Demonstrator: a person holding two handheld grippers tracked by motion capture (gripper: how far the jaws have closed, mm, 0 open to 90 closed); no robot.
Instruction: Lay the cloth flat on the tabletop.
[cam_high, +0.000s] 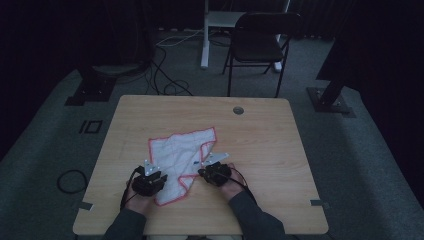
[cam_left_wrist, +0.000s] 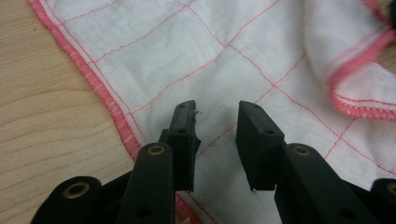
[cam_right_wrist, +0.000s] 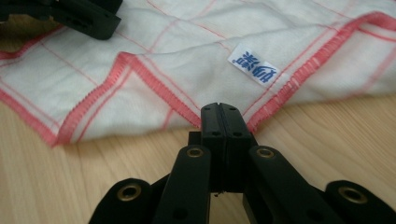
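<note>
Left gripper (cam_left_wrist: 215, 119): I hold it at the cloth's near-left part; its jaws stand about half apart over the white weave, and nothing is clamped between them. In the high view it sits at the cloth's left edge (cam_high: 148, 176).

Cloth (cam_high: 177, 157): a white dishcloth with a thin red check and a pink overlocked hem, lying crumpled on the near middle of the wooden table (cam_high: 270, 130), between my two grippers. Its right side is folded over on itself, so one hem runs diagonally across the top.

Fold (cam_left_wrist: 359, 88): a doubled flap with its pink hem turned up, to the right of the left gripper's jaws.

Label (cam_right_wrist: 253, 66): a small white tag with blue print, sewn near the hem that faces the right gripper.

Right gripper (cam_right_wrist: 223, 109): jaws fully together, tips right at the pink hem where the cloth's edge meets the table; I cannot tell whether a sliver of hem is pinched between them.

Handling, as I judge it: light, soft and limp; it will sag and bunch rather than hold shape, and it slides easily on the smooth wood.

Where to take hold: the thick stitched hem, best at a corner, one for each gripper, so the cloth spreads when I draw them apart.
</note>
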